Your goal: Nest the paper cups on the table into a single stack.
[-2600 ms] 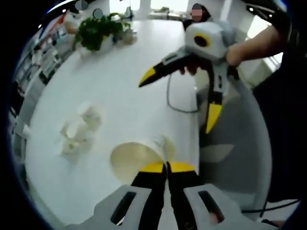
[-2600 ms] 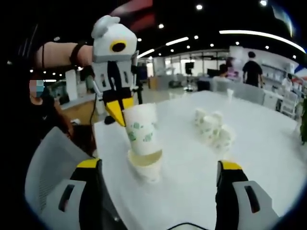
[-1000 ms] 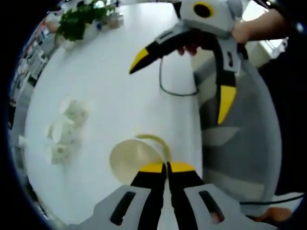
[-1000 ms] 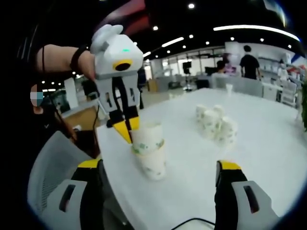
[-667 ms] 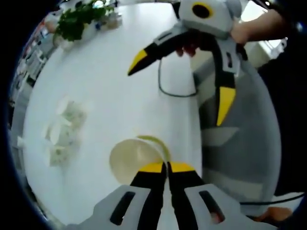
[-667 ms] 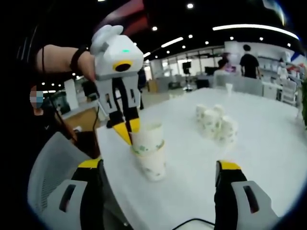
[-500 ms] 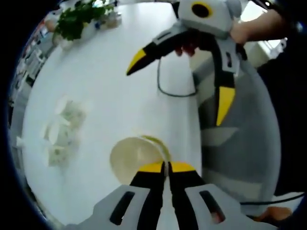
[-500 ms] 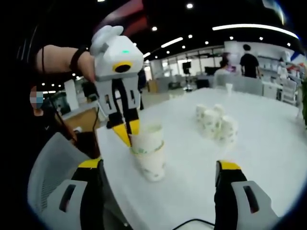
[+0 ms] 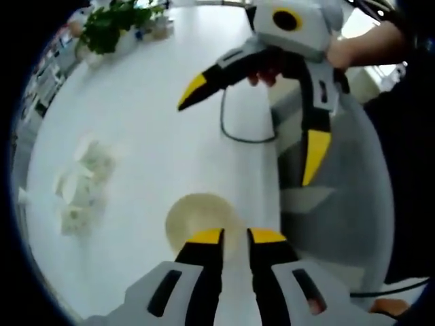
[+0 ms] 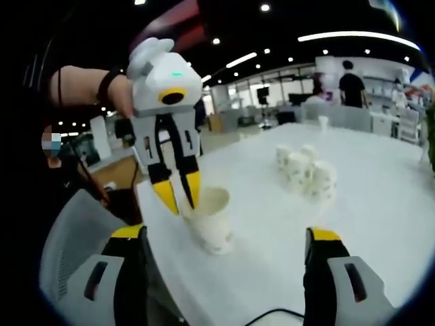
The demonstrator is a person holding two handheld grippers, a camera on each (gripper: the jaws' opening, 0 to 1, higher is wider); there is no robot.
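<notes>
1. In the left gripper view the left gripper point(image 9: 234, 236) rises from the bottom centre, its yellow-tipped jaws slightly parted, one on each side of the near rim of the nested cup stack point(image 9: 197, 219); whether they touch the rim I cannot tell.
2. In the right gripper view that stack point(image 10: 212, 221) stands on the white table point(image 10: 353, 224) left of centre, with the left gripper point(image 10: 178, 193) pointing down over its rim.
3. The right gripper point(image 10: 221, 234) has its jaws spread wide at the bottom corners, holding nothing; it also appears at the upper right of the left gripper view point(image 9: 248, 112).
4. A cluster of loose paper cups point(image 10: 304, 171) sits right of centre, well apart from the stack, and at the left of the left gripper view point(image 9: 80, 183).
5. A potted plant point(image 9: 112, 27) sits at the upper left.
</notes>
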